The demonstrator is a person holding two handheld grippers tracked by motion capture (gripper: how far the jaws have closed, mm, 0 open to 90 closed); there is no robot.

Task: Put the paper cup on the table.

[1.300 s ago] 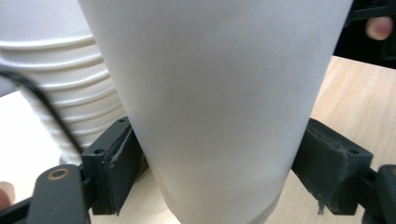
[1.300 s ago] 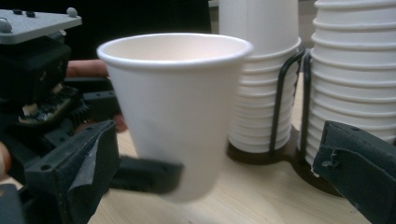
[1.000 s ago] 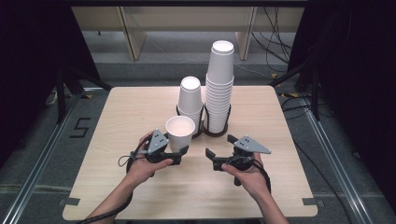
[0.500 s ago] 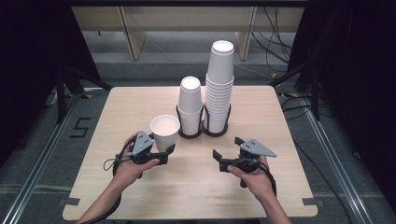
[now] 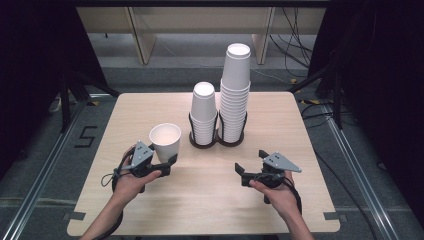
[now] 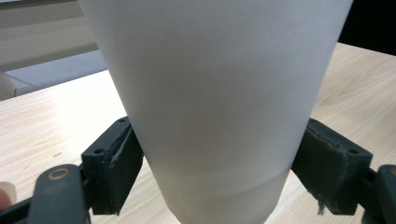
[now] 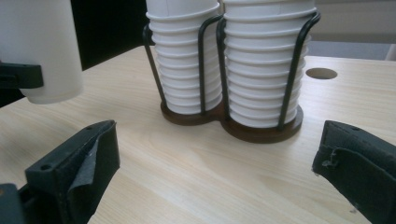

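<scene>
Gripping a single white paper cup [image 5: 165, 141] low on its wall, left gripper [image 5: 167, 162] has both pads clamped on it; cup is upright, mouth up, over the table [image 5: 150, 105] near its left front area, just left of the wire cup holder [image 5: 218, 141]. Right gripper [image 5: 239, 172] sits near the front right of the table, jaws spread wide, nothing between them. Holder stands mid-table with a short cup stack [image 5: 204, 112] and a tall cup stack [image 5: 235, 92], well apart from the right gripper.
</scene>
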